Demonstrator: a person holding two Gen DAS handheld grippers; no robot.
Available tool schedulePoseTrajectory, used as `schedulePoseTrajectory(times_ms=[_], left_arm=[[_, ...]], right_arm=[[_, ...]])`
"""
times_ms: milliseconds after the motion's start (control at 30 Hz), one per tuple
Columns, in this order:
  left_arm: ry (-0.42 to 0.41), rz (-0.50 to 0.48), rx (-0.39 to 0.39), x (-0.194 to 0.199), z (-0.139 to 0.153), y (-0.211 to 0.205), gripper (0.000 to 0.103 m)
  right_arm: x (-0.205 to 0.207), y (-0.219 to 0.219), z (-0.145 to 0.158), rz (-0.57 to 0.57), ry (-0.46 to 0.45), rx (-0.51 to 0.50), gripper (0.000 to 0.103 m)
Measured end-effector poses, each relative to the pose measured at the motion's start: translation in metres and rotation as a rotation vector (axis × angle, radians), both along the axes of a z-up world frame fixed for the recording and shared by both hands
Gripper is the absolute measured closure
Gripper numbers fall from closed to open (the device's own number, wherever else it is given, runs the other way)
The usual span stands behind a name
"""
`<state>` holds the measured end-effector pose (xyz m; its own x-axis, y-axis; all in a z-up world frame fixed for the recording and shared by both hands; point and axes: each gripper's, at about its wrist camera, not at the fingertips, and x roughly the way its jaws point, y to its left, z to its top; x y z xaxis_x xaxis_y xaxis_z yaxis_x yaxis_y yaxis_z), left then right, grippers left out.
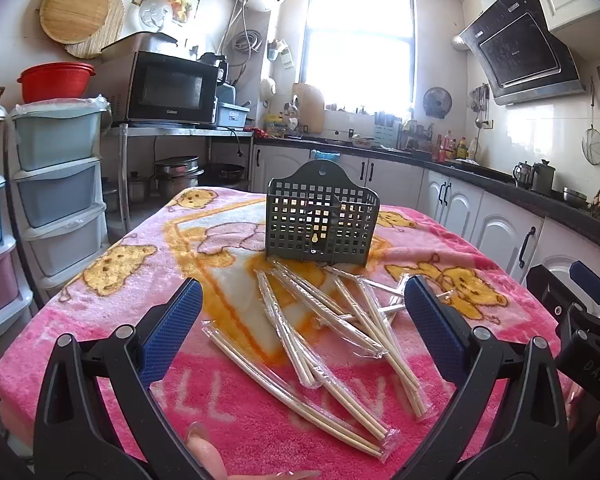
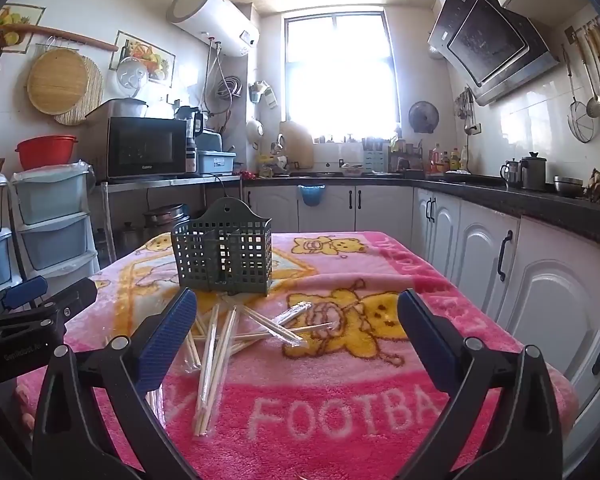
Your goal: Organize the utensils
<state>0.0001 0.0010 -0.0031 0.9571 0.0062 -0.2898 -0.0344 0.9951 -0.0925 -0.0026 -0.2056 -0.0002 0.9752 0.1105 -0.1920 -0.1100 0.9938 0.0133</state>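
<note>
Several pairs of wooden chopsticks in clear wrappers [image 1: 332, 328] lie in a loose pile on the pink blanket [image 1: 100, 292]. A dark green perforated utensil holder [image 1: 322, 220] stands upright just behind the pile. My left gripper [image 1: 304, 320] is open and empty, its blue pads either side of the pile, above it. In the right wrist view the chopsticks [image 2: 228, 340] lie left of centre and the holder [image 2: 224, 256] stands behind them. My right gripper [image 2: 298, 336] is open and empty above the blanket [image 2: 380, 400], with the pile near its left finger.
The right gripper's body [image 1: 580, 320] shows at the right edge of the left wrist view; the left gripper's body [image 2: 20, 320] shows at the left of the right wrist view. Plastic drawers [image 1: 56, 184] stand left of the table. Kitchen cabinets [image 2: 500, 264] run along the right.
</note>
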Motion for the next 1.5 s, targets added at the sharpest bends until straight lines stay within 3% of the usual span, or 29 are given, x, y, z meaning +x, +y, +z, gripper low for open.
schedulePoseTrajectory(times_ms=[467,900,1167,1500], left_arm=[[0.01,-0.009,-0.001,0.005,0.001,-0.001,0.01],[0.05,-0.024,-0.043,0.025,0.007,0.008,0.01],[0.057,0.024,-0.043,0.04,0.014,0.028,0.01],[0.133,0.043,-0.096,0.073,0.02,0.069,0.01]], right_arm=[[-0.001,0.003,0.001,0.003,0.01,0.001,0.006],[0.012,-0.008,0.007,0.029,-0.055,-0.034,0.006],[0.036,-0.001,0.017,0.105,0.003,-0.046,0.006],[0.077,0.029,0.023,0.211,0.122,-0.044,0.006]])
